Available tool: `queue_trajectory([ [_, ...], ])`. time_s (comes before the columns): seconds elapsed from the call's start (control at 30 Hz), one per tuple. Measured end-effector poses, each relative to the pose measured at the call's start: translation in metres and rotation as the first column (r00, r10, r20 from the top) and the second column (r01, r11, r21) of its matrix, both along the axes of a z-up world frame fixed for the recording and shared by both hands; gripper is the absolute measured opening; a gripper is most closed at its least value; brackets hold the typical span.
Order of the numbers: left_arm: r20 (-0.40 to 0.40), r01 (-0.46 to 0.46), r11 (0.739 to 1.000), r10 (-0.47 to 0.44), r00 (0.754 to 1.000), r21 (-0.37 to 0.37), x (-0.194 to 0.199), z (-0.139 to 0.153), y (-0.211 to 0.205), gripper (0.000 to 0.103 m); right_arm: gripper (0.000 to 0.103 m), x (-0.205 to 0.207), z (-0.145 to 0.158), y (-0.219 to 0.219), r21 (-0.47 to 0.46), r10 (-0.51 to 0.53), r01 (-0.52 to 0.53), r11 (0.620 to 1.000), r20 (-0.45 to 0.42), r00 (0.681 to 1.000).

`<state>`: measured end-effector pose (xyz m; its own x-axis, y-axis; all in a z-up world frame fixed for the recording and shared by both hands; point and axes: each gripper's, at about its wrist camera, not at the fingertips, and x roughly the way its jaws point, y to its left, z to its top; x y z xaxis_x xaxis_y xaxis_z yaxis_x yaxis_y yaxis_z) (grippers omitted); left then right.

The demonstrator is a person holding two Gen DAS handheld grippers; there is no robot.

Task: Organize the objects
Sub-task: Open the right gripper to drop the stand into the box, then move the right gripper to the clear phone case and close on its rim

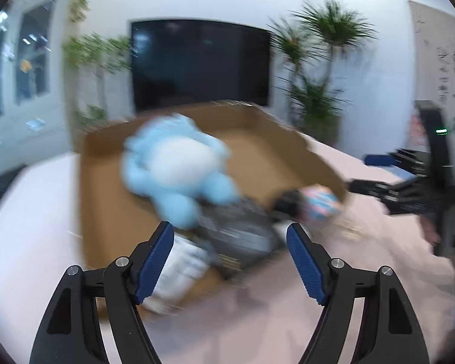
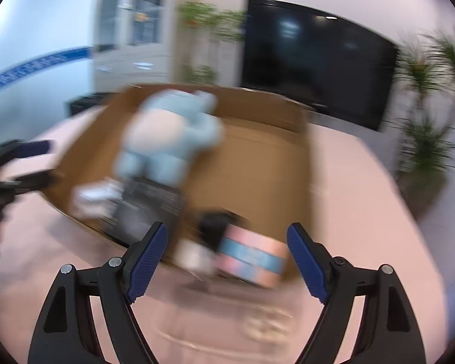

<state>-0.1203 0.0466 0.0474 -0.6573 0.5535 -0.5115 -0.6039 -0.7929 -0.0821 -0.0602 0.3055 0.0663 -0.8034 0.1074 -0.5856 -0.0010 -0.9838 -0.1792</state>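
Both views blurred. Blue plush toy (image 1: 179, 166) sits in cardboard box (image 1: 106, 200), at 11 o'clock from left gripper (image 1: 230, 261). Left and right gripper (image 2: 227, 257) jaws wide, empty. Toy likely light, soft, squashy; best pinched across the belly or a leg.

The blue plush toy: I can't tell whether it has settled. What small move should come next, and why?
Probably hold both grippers back until it settles. The blue plush toy is blurred above the cardboard box, and the left gripper and right gripper show open, empty jaws.
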Motion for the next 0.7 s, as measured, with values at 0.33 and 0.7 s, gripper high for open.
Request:
queue_trajectory([
  [0.33,0.285,0.208,0.977,-0.186,0.940,-0.049,-0.002,-0.081,0.092,0.079,0.079,0.030,-0.079,0.066,-0.268,0.158,-0.094,0.959,0.228,0.961],
  [0.7,0.339,0.290,0.955,-0.252,0.906,-0.063,-0.004,-0.107,0.127,0.082,0.079,0.018,-0.102,0.046,-0.292,0.249,-0.170,0.941,0.262,0.932],
])
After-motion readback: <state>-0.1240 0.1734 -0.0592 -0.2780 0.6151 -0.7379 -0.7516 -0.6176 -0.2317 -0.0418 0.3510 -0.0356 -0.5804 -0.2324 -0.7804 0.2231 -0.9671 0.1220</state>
